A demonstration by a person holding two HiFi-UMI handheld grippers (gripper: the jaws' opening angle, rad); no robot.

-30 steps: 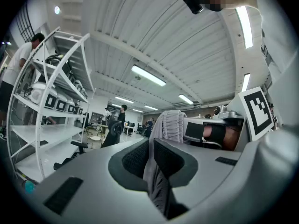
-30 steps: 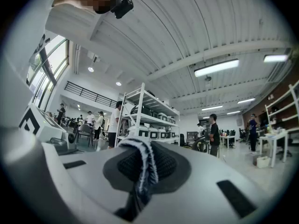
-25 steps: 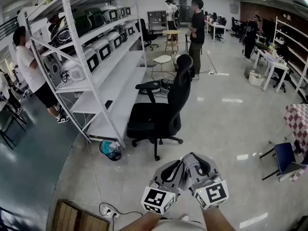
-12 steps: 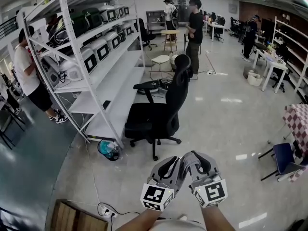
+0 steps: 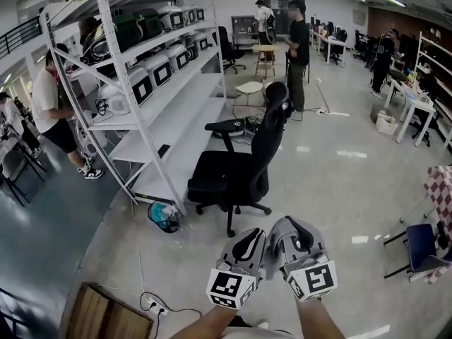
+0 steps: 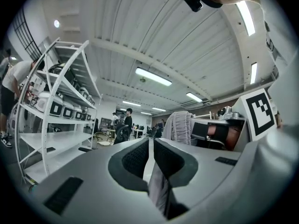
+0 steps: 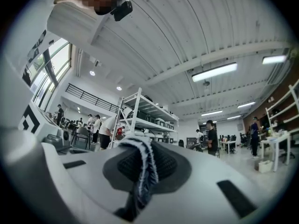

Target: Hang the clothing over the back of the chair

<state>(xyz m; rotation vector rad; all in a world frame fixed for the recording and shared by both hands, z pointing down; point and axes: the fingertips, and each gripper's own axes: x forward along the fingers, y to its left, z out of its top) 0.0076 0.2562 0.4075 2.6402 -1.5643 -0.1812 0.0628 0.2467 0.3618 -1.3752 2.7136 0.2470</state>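
Observation:
A black office chair [image 5: 236,175] stands on the floor ahead of me beside the white shelving, its tall backrest [image 5: 270,129] turned to the right. Low in the head view my two grippers are held side by side, short of the chair. The left gripper [image 5: 252,240] is shut on a fold of grey clothing [image 6: 160,190], which hangs down between its jaws. The right gripper [image 5: 284,230] is shut on the clothing's frayed edge [image 7: 142,169]. The grey cloth [image 5: 280,237] bunches over and between both grippers.
A long white shelf unit [image 5: 152,83] with boxed devices runs along the chair's left. A teal bucket [image 5: 164,216] and cables lie at its foot. Several people stand around the room. A blue chair [image 5: 420,242] and a checkered table [image 5: 441,189] are on the right.
Both grippers, still together and gripping the cloth, have shifted slightly across the floor with the view. The person at the left of the shelving has stepped along it.

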